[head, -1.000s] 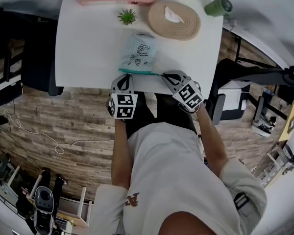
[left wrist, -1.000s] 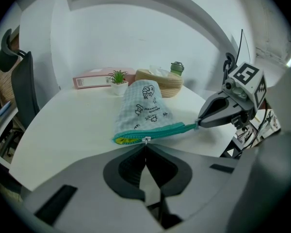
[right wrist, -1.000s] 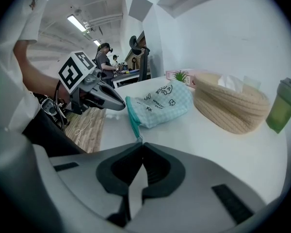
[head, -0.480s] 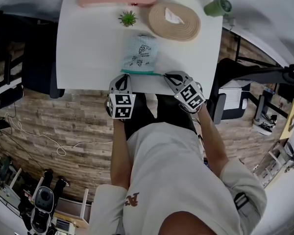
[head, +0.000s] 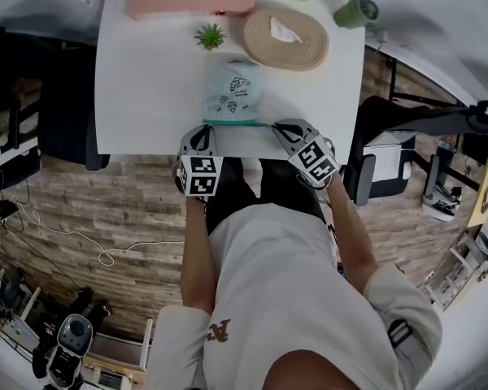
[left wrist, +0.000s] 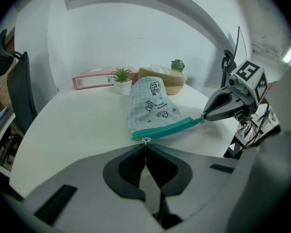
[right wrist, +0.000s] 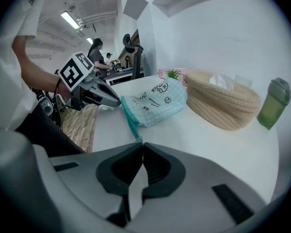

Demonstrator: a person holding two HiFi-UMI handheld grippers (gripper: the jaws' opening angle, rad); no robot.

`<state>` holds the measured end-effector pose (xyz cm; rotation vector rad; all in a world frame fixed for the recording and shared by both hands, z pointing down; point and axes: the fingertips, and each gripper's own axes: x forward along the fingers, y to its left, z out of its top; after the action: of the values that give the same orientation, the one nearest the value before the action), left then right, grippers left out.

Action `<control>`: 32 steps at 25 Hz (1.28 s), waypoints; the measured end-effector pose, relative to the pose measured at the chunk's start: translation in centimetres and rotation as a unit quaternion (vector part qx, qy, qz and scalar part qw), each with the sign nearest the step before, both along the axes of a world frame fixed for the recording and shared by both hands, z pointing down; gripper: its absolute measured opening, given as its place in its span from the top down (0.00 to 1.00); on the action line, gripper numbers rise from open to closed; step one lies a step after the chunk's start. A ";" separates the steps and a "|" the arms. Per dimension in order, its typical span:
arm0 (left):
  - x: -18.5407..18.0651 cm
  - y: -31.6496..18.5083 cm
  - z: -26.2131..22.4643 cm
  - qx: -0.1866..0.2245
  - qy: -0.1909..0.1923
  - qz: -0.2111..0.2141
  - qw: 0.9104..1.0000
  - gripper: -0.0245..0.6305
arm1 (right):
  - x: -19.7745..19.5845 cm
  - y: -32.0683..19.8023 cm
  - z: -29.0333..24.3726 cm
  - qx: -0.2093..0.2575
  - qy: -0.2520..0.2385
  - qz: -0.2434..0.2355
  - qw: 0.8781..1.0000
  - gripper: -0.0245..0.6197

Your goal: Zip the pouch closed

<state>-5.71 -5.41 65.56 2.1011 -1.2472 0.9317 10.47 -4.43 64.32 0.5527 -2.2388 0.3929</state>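
Teal zip (left wrist: 167, 128) edges the pouch (head: 232, 92) at 6 o'clock, near the table (head: 146, 71) edge. Your left gripper (head: 202, 128) pinches the pull (left wrist: 145, 139) at 7 o'clock; your right gripper (head: 276, 126) clamps the zip's 5 o'clock end, likely to hold it taut for sliding.

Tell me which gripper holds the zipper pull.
The left gripper: its shut jaws pinch the silver pull at one end of the pouch. The right gripper clamps only teal zipper tape at the other end.
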 end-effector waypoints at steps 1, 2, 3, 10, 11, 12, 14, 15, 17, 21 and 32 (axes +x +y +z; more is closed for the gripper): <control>0.0 0.0 0.2 0.002 -0.002 0.005 1.000 0.97 | 0.0 0.0 0.1 0.003 0.005 0.001 1.000 0.96; 0.0 0.0 0.3 0.003 -0.004 0.009 1.000 0.96 | 0.0 0.1 0.3 0.007 0.011 0.002 1.000 0.95; 0.0 0.1 0.5 0.003 -0.004 0.010 1.000 0.96 | 0.0 0.2 0.5 0.009 0.019 0.002 1.000 0.95; 0.0 0.2 0.8 0.003 0.001 0.018 1.000 0.96 | -0.3 0.2 1.0 0.021 0.041 0.014 0.999 0.93; 0.0 0.2 0.8 0.004 0.002 0.020 1.000 0.96 | -0.3 0.3 1.0 0.021 0.042 0.016 0.999 0.92; 0.0 0.3 0.8 0.003 0.004 0.022 1.000 0.95 | -0.4 0.3 1.1 0.020 0.043 0.018 0.999 0.90; 0.1 0.4 0.7 0.002 0.009 0.027 1.000 0.92 | -0.5 0.4 1.1 0.022 0.046 0.024 0.998 0.84; 0.1 0.4 0.6 0.004 0.012 0.030 0.999 0.90 | -0.6 0.4 1.0 0.024 0.045 0.029 0.998 0.82; 0.1 0.6 0.1 0.012 0.018 0.033 0.999 0.86 | -1.0 0.3 0.3 0.032 0.032 0.046 0.998 0.79; 0.0 0.4 -2.2 0.048 0.033 0.032 0.998 0.75 | -1.9 -0.3 -2.2 0.048 -0.022 0.103 0.993 0.71; -0.9 -3.2 -12.0 0.179 0.060 0.040 0.981 0.64 | -3.3 -3.7 -11.7 0.166 -0.086 0.185 0.965 0.64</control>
<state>-6.62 -8.58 53.54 2.4606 -1.3556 0.6374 7.15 -8.10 52.60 1.1626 -2.3831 0.2572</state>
